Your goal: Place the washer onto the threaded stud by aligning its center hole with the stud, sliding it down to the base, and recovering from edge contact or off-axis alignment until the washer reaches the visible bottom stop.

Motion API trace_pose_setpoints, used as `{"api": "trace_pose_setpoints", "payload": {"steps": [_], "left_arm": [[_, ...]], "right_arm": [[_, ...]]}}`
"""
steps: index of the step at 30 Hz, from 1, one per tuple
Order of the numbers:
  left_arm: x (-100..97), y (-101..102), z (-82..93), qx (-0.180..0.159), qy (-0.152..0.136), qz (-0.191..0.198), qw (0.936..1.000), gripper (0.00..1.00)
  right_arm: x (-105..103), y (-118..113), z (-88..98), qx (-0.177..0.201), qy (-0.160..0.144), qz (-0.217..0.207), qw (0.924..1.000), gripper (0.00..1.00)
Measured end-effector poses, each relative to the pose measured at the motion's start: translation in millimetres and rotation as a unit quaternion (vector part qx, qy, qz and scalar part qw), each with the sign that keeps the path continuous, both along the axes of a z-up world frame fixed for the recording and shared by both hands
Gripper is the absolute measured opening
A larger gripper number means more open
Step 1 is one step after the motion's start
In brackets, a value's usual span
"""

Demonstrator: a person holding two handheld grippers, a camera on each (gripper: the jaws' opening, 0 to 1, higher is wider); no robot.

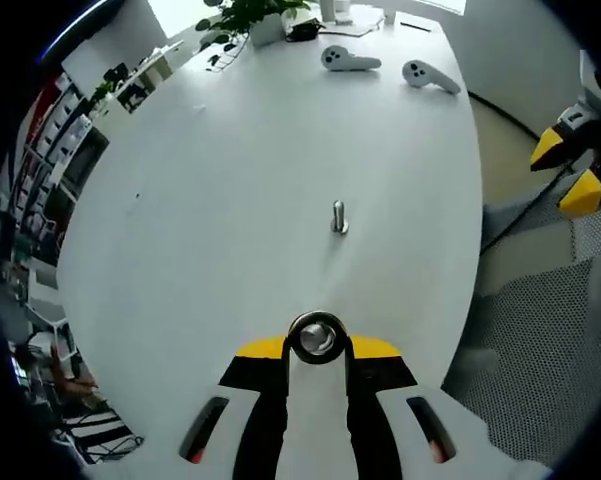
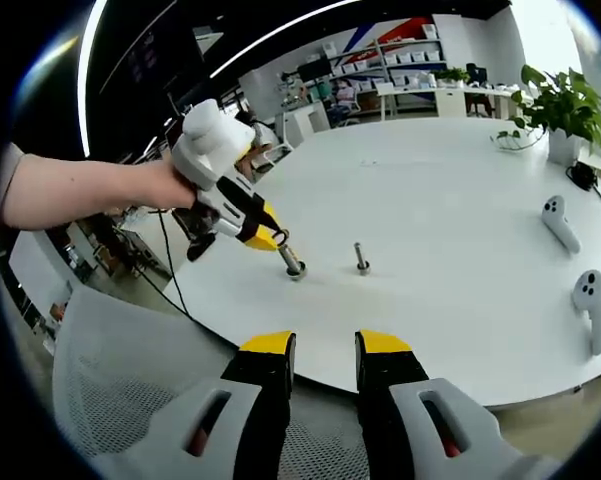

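My left gripper [image 1: 318,345] is clamped on the washer [image 1: 317,337], holding it up between its yellow tips above the white table [image 1: 230,200], and the stud [image 1: 339,217] stands upright farther out on the table, well apart from the washer. My right gripper [image 2: 325,350] has its jaws a little apart with nothing between them, hanging over a mesh chair [image 2: 110,390] off the table edge. Farther back lie two white controllers [image 1: 350,61] and a plant [image 1: 250,15].
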State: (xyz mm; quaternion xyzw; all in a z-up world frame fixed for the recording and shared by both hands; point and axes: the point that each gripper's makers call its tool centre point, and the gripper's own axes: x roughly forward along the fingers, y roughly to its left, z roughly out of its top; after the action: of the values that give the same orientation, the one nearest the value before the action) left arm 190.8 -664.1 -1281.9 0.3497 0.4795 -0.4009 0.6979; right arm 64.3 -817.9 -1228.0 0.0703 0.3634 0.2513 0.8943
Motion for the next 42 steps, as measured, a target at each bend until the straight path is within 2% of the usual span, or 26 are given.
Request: {"api": "trace_pose_setpoints", "payload": {"steps": [17,26,32,42], "left_arm": [[3.1,7,-22.7,0.017,0.025,0.010,0.9995,0.19],[5.8,7,-32.2,0.017,0.029,0.011,0.9994,0.19],[12.6,2,-29.7,0.007,0.030,0.019,0.9993,0.19],[5.1,4,-41.9,0.029,0.059,0.010,0.9978,0.19]], "right_arm": [[1,-1,-0.2,0.001,0.000,-0.004,1.0000,0.26],[1,-2,0.5,0.004,-0.001,-0.008,1.0000,0.26],[1,-2,0.0,0.002,0.000,-0.006,1.0000,0.26],[2,-2,-0.9,0.001,0.003,-0.009,1.0000,0.26]]}}
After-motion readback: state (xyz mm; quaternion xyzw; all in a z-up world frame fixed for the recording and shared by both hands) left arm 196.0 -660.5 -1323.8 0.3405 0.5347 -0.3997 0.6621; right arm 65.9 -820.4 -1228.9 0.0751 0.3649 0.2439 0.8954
